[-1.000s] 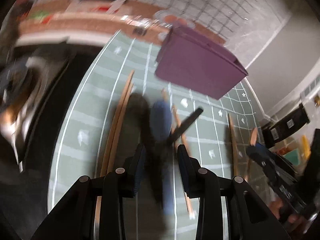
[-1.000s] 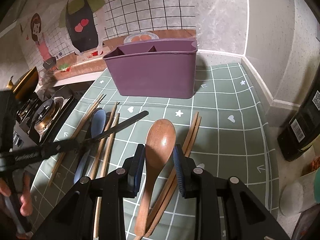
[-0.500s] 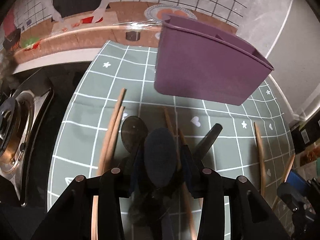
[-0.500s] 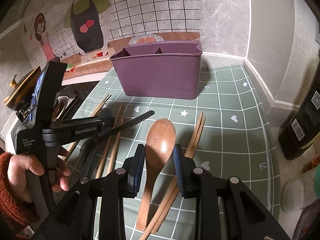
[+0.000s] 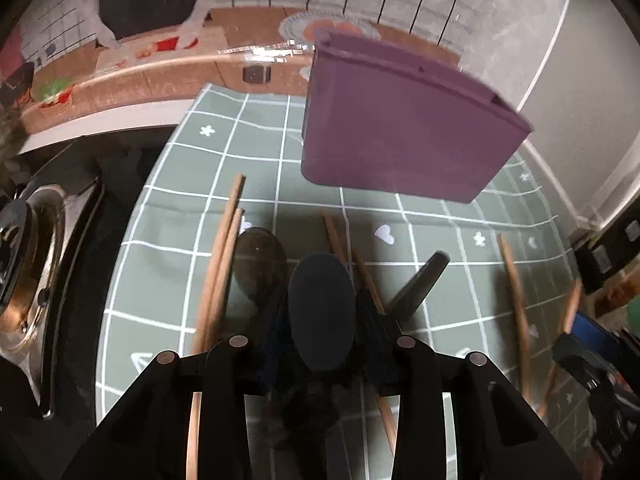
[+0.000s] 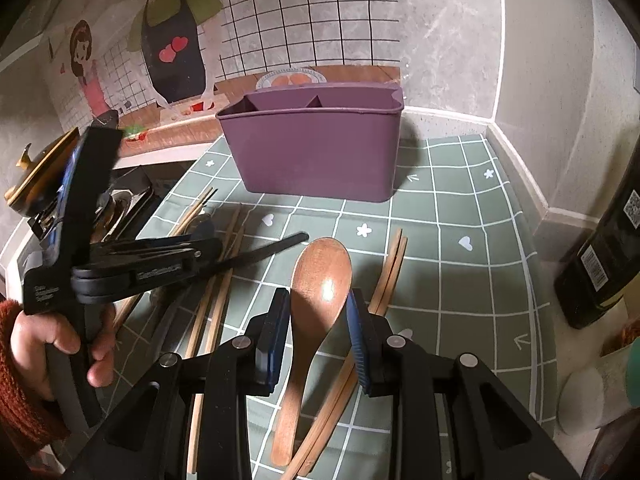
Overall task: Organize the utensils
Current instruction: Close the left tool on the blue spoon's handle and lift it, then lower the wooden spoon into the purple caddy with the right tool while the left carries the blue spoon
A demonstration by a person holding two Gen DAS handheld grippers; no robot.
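Left gripper (image 5: 322,320): jaws closing around the bowl of a dark blue spoon (image 5: 322,312), raised above the green checked mat (image 5: 256,160); whether the pads press on it cannot be told. Its shadow falls at 10 o'clock of the bowl. Right gripper (image 6: 318,334): jaws parted, flanking a wooden spoon (image 6: 316,292) lying flat on the mat, pads just beside it. Wooden chopsticks (image 6: 384,276) lie at 3 o'clock of that spoon. Purple divided holder (image 6: 316,148) stands upright at 12 o'clock. A hand (image 6: 48,344) in a rust sleeve grips the left tool.
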